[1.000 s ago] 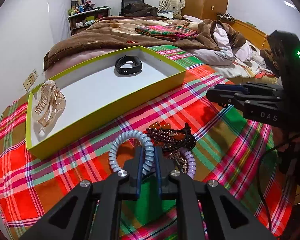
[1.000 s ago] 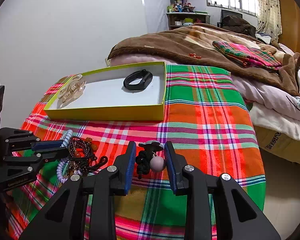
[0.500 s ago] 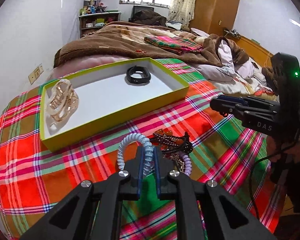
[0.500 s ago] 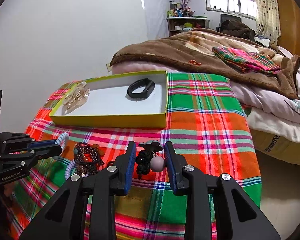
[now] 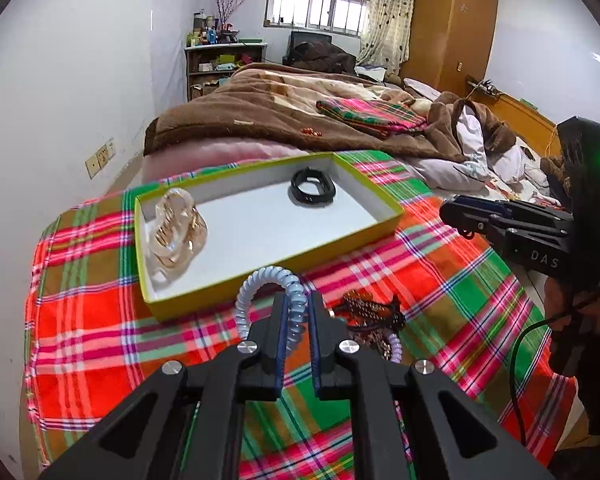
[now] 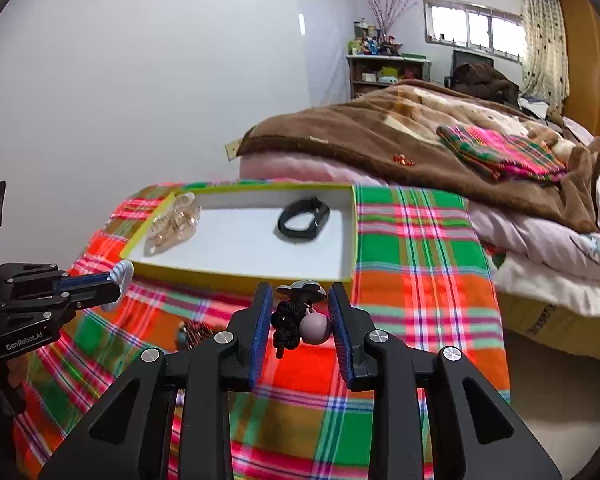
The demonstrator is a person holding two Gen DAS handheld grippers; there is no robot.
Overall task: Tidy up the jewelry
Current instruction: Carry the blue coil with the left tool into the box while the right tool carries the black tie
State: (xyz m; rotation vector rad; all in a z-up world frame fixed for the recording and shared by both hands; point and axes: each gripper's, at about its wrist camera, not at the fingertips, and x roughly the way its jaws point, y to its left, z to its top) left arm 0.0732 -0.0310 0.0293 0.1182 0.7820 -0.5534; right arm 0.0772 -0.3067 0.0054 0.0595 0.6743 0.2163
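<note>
My left gripper (image 5: 297,312) is clamped on the pale blue coil hair tie (image 5: 268,284), lifted off the plaid cloth (image 5: 100,320) near the yellow box (image 5: 268,276). My right gripper (image 6: 300,312) is grasping a black cord charm with a pink bead (image 6: 315,326), also near the box rim. In the box: black band (image 5: 313,188) at the far end, clear hair claw (image 5: 178,230) at the other. Bead bracelets (image 5: 370,314) on the cloth.

The left tongs (image 5: 297,322) pinch a pale blue coil hair tie (image 5: 274,290) above the plaid cloth (image 5: 100,320), near the yellow-rimmed box (image 5: 236,286).
</note>
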